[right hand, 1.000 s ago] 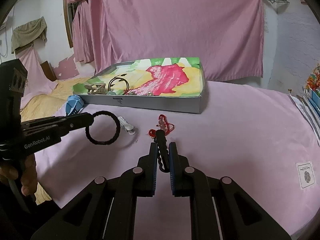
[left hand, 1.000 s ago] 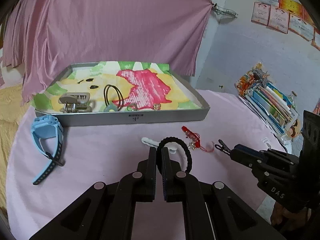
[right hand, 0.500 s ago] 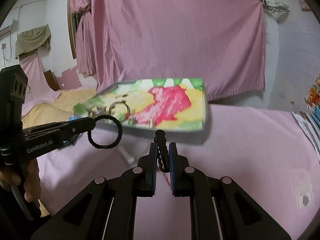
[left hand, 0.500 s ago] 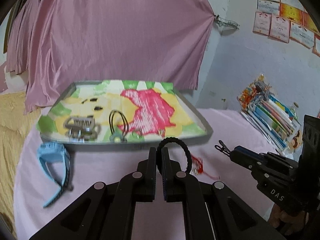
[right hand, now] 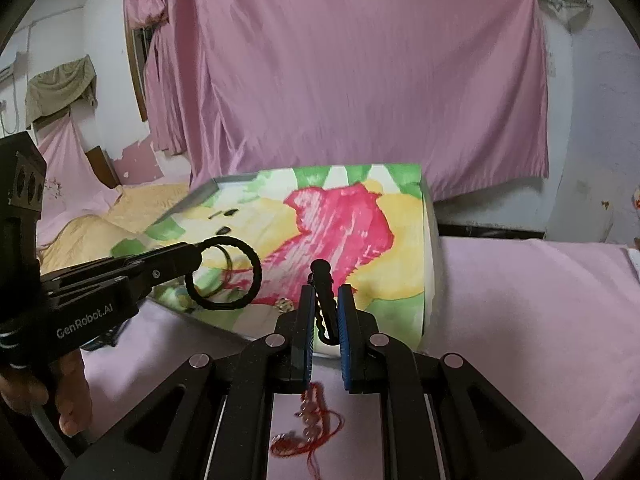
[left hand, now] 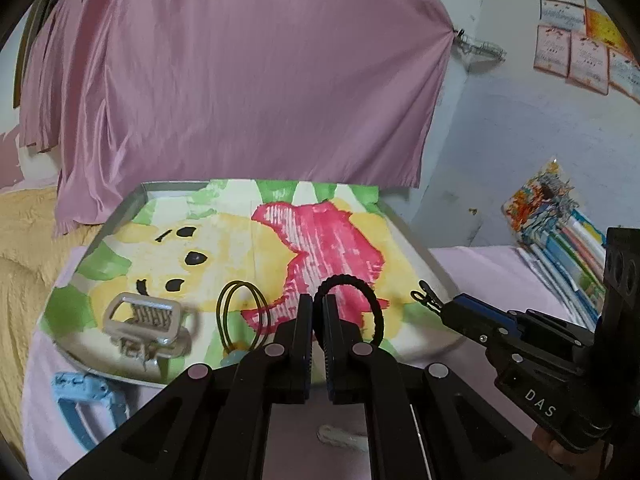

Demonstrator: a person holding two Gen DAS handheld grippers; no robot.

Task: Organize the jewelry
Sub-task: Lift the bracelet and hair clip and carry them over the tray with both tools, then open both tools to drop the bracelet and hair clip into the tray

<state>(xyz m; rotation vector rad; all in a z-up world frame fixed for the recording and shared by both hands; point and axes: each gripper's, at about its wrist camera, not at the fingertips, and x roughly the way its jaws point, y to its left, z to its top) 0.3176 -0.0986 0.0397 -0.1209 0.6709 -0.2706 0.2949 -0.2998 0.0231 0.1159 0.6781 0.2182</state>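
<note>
Both grippers hover over the tray's point(left hand: 120, 208) near edge: left gripper point(left hand: 314, 312) clenched on the black braided ring point(left hand: 362, 292), right gripper point(right hand: 323, 304) grasping a small black clip point(right hand: 322, 280).

Soft, even indoor light with no glare, faint shadows under the claws, strong fisheye bending and black vignette at the corners, slight motion blur on the tray point(left hand: 132, 204) and pink curtain point(right hand: 360, 80), foreground fairly sharp
</note>
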